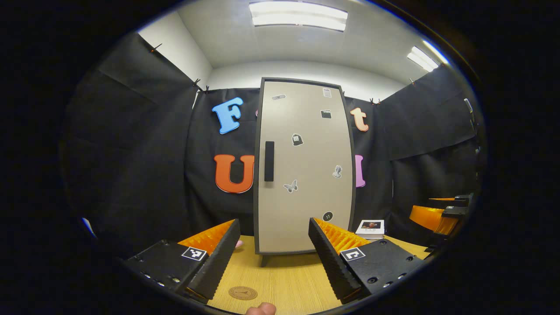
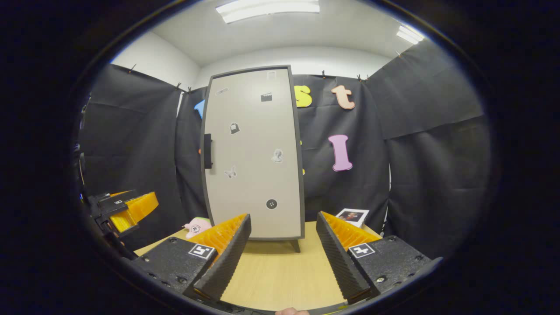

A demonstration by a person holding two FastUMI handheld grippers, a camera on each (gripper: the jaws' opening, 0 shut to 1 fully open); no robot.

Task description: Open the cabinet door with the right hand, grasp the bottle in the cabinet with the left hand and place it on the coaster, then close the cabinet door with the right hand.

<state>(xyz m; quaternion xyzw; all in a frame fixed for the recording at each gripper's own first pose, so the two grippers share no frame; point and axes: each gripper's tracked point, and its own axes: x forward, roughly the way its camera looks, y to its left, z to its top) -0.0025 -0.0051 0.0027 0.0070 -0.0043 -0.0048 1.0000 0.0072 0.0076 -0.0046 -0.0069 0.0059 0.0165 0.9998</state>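
Note:
A tall beige cabinet [image 1: 304, 166] with a dark frame stands on the wooden table, its door closed and a black handle [image 1: 269, 161] on the left side. The bottle is hidden behind the door. A round brown coaster [image 1: 243, 292] lies on the table in front of my left gripper [image 1: 273, 258], which is open and holds nothing. In the right gripper view the cabinet [image 2: 253, 153] and its handle [image 2: 208, 151] sit ahead and to the left of my open right gripper [image 2: 282, 253]. Each gripper appears at the edge of the other's view: the right gripper [image 1: 442, 214], the left gripper [image 2: 124, 210].
A small white box with a picture [image 1: 371, 228] lies right of the cabinet, also seen as the box [image 2: 352, 216]. A pink plush toy [image 2: 197, 226] sits left of the cabinet. The wooden table [image 2: 280, 271] stretches between the grippers and the cabinet. Black cloth walls surround the booth.

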